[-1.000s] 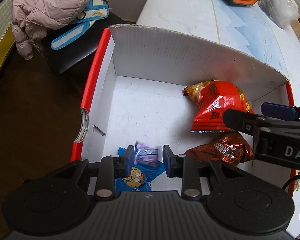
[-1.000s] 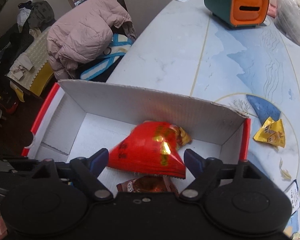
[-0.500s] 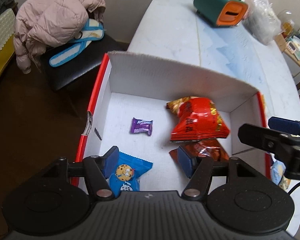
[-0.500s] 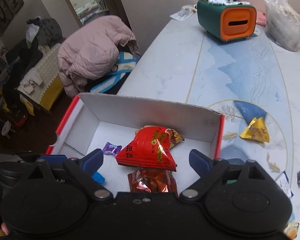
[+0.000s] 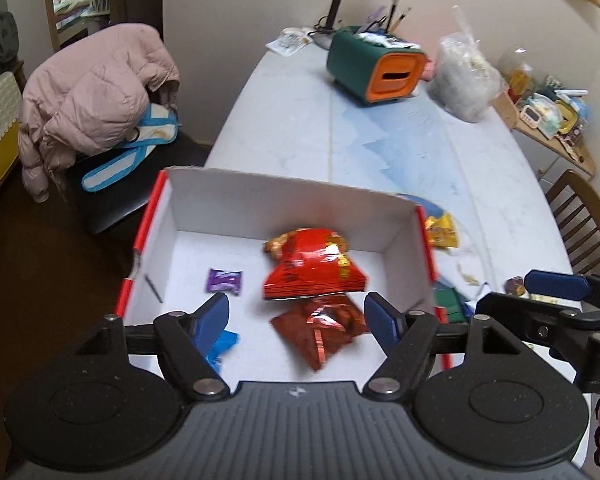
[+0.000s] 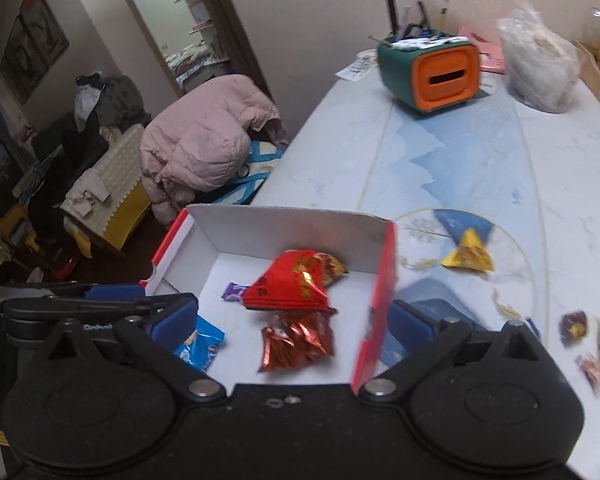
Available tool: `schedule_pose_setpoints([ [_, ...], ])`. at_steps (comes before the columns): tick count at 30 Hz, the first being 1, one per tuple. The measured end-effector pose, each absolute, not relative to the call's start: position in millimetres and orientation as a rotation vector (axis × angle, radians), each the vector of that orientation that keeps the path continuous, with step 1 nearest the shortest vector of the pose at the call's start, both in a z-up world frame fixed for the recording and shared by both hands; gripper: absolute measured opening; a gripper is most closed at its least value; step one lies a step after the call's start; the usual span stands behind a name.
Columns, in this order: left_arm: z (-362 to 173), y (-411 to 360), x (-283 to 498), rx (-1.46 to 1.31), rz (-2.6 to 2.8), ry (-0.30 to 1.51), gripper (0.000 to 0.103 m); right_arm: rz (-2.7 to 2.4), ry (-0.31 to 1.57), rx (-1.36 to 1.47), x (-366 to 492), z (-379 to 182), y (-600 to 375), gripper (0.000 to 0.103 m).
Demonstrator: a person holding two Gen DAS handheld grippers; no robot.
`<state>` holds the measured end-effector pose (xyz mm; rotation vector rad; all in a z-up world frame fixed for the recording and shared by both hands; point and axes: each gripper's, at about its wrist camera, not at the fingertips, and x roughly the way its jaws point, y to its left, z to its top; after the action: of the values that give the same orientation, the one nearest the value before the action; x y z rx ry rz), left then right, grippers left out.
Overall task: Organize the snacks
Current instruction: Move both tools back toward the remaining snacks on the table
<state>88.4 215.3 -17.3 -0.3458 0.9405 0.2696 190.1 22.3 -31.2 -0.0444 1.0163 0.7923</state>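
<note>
A white cardboard box with red rims sits on the table's near left part. In it lie a red snack bag, a brown foil packet, a small purple candy and a blue cookie packet. My left gripper is open and empty, raised above the box's near side. My right gripper is open and empty, above the box's right wall. A yellow snack lies on the table right of the box.
Small wrapped snacks lie at the table's right. A green and orange holder, a lamp and a clear plastic bag stand at the far end. A chair with a pink jacket stands left of the table, a wooden chair right.
My left gripper opened and let the purple candy drop into the box. Both grippers have risen and pulled back from the box, so more of the table shows.
</note>
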Motion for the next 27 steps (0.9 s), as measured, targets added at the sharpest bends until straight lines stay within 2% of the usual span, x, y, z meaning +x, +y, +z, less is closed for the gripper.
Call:
schedule_pose_setpoints([
  [12,-10.9,146.2,116.6,-0.353,0.171,0.94,0.075,0.702,1.007,-0.01,204.3,-25.6,-79.4,0.103],
  [27,-35.7,35.0,181.3,-0.298,0.077,1.023,0.075,0.503,1.041,0.047,262.1,-52.4,-215.8,0.102],
])
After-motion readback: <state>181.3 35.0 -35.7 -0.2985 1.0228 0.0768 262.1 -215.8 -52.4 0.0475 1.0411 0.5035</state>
